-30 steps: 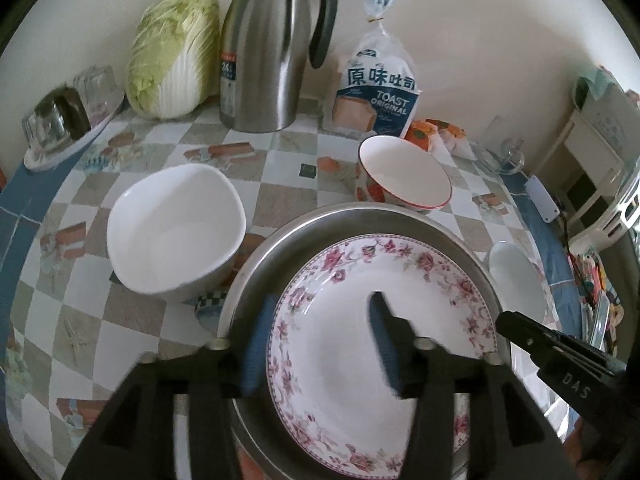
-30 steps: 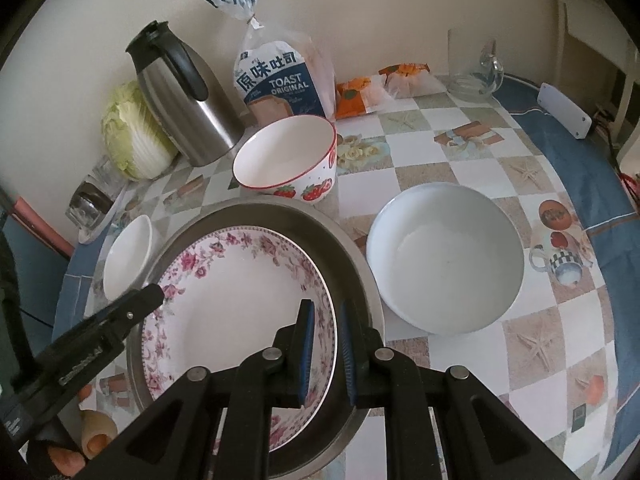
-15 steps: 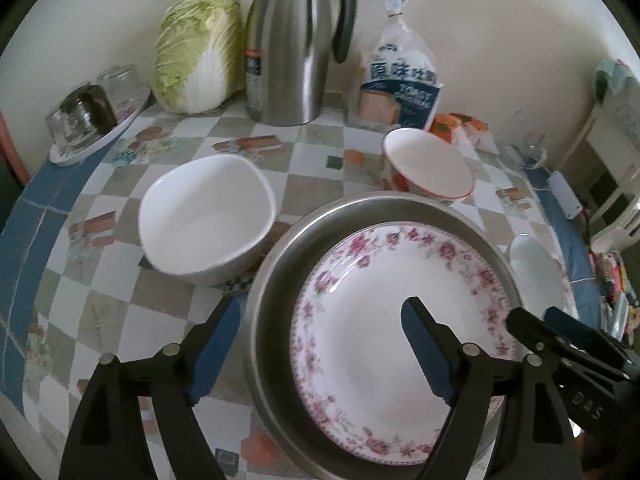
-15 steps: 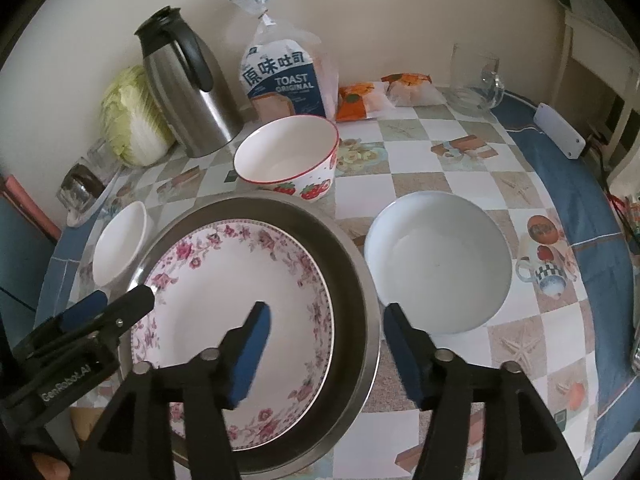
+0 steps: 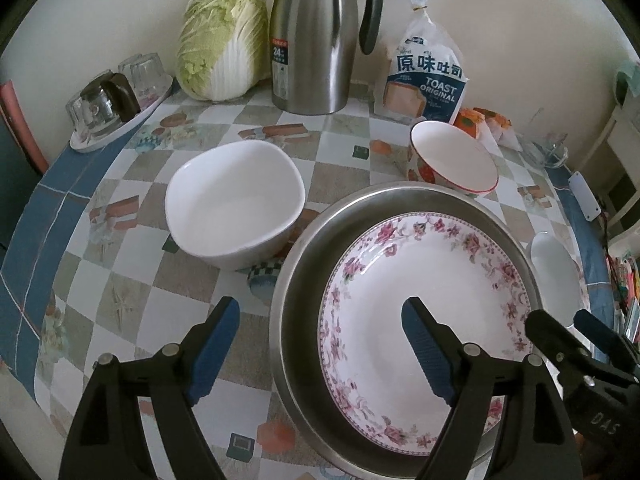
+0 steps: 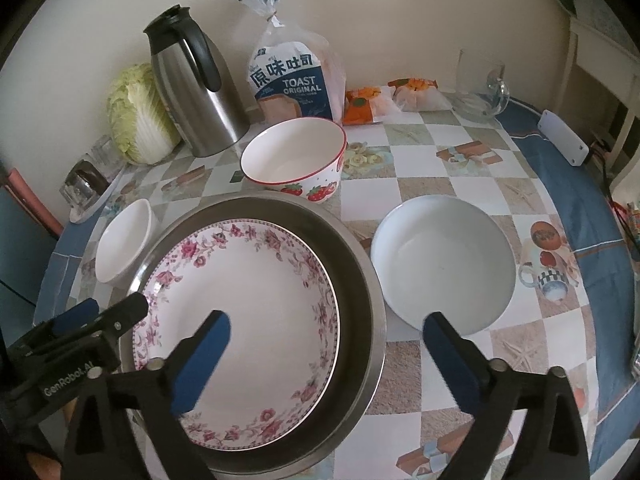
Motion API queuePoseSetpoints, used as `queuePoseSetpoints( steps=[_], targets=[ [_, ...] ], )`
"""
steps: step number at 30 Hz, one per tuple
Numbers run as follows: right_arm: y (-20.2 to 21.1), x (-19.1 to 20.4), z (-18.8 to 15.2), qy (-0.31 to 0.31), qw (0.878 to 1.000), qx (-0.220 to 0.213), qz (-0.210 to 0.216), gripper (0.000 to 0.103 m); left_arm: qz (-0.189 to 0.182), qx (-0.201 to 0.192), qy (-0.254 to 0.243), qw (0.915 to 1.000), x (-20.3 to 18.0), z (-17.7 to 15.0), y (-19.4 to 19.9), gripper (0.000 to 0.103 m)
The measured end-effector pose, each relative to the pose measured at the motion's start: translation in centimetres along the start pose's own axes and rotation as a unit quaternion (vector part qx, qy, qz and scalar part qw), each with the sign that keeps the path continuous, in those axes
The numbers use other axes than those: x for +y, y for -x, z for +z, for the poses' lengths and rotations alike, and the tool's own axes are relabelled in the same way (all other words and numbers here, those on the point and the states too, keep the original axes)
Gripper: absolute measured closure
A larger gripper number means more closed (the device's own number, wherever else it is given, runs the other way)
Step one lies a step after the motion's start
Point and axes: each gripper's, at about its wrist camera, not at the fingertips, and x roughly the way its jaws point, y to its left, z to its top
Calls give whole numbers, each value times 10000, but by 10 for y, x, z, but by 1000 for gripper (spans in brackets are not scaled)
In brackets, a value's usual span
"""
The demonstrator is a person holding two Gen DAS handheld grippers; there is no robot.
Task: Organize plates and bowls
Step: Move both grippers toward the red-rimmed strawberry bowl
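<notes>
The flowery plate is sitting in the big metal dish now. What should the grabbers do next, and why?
Probably lift the right gripper, whose jaws are opening with nothing pressed between them, and swing it toward the round white bowl beside it. The floral plate already lies inside the metal basin, while that bowl, the squarish white bowl and the strawberry bowl stand loose on the table.

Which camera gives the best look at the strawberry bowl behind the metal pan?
The right wrist view. There the strawberry bowl shows its whole rim, white inside and strawberry-printed side. In the left wrist view, the bowl sits farther off, its near side partly hidden behind the metal pan.
</notes>
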Motion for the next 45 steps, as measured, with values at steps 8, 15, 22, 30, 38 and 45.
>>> queuePoseSetpoints(
  steps=[8, 15, 22, 30, 38, 45],
  targets=[
    [4, -5, 2, -110, 9998, -173, -4, 0, 11, -26, 77, 10000, 2, -1, 1, 19],
    [11, -12, 2, -271, 9991, -320, 35, 0, -25, -223, 108, 9997, 0, 1, 9, 5],
    [20, -21, 5, -467, 9978, -465, 59, 0, -146, -578, -139, 9981, -8, 1, 22, 5],
    [24, -22, 5, -518, 9973, -471, 220, 0, -239, -299, -198, 9991, -12, 1, 17, 5],
    [26, -26, 10, -602, 9972, -391, 190, 0, -180, -284, -120, 9994, -6, 23, 20, 5],
    [25, -29, 29, -689, 9968, -358, 183, 0, -72, -621, -251, 9977, -4, 55, 31, 5]
  ],
)
